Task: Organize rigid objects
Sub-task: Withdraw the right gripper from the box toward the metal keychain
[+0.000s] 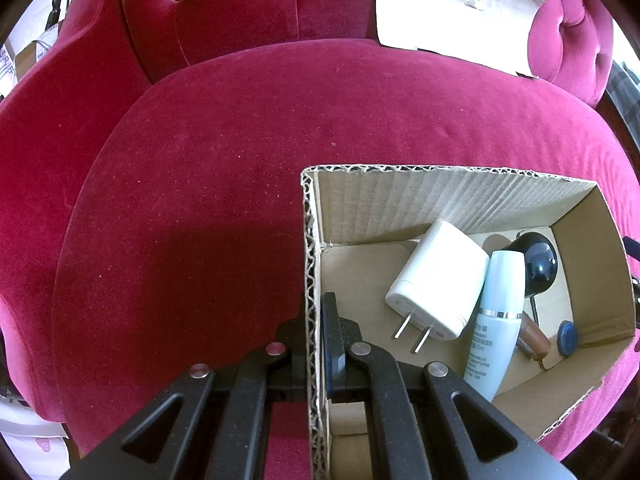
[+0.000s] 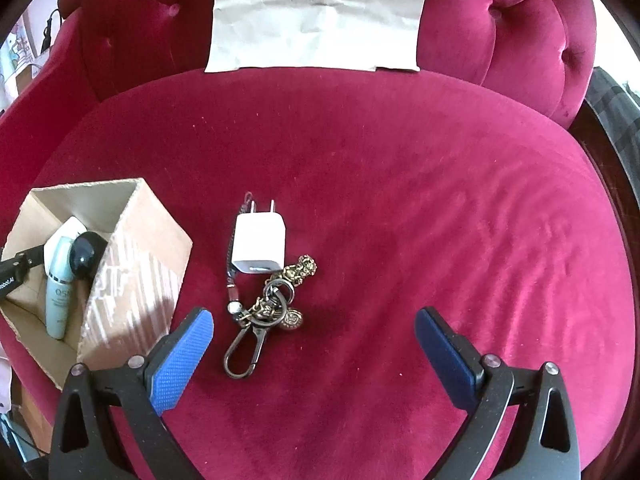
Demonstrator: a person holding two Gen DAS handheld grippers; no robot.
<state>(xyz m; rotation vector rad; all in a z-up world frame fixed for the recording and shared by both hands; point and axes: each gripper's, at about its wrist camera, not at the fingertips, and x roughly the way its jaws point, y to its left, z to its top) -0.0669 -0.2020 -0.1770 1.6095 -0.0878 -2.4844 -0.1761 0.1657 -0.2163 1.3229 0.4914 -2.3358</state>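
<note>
My left gripper (image 1: 314,312) is shut on the left wall of an open cardboard box (image 1: 309,240), one finger inside and one outside. Inside the box lie a white plug adapter (image 1: 438,280), a pale blue bottle (image 1: 496,320), a black round object (image 1: 538,264), a brown tube (image 1: 534,340) and a small blue cap (image 1: 567,338). In the right wrist view the box (image 2: 136,248) stands at the left. A small white charger (image 2: 260,246) and a brass keychain (image 2: 268,304) lie on the red cushion. My right gripper (image 2: 314,332) is open above the cushion, the keychain just ahead of it to the left.
The box rests on a round red velvet seat (image 2: 400,200) with a tufted backrest (image 2: 520,20). A sheet of white paper (image 2: 316,16) leans against the backrest. Clutter shows beyond the seat's left edge (image 1: 24,52).
</note>
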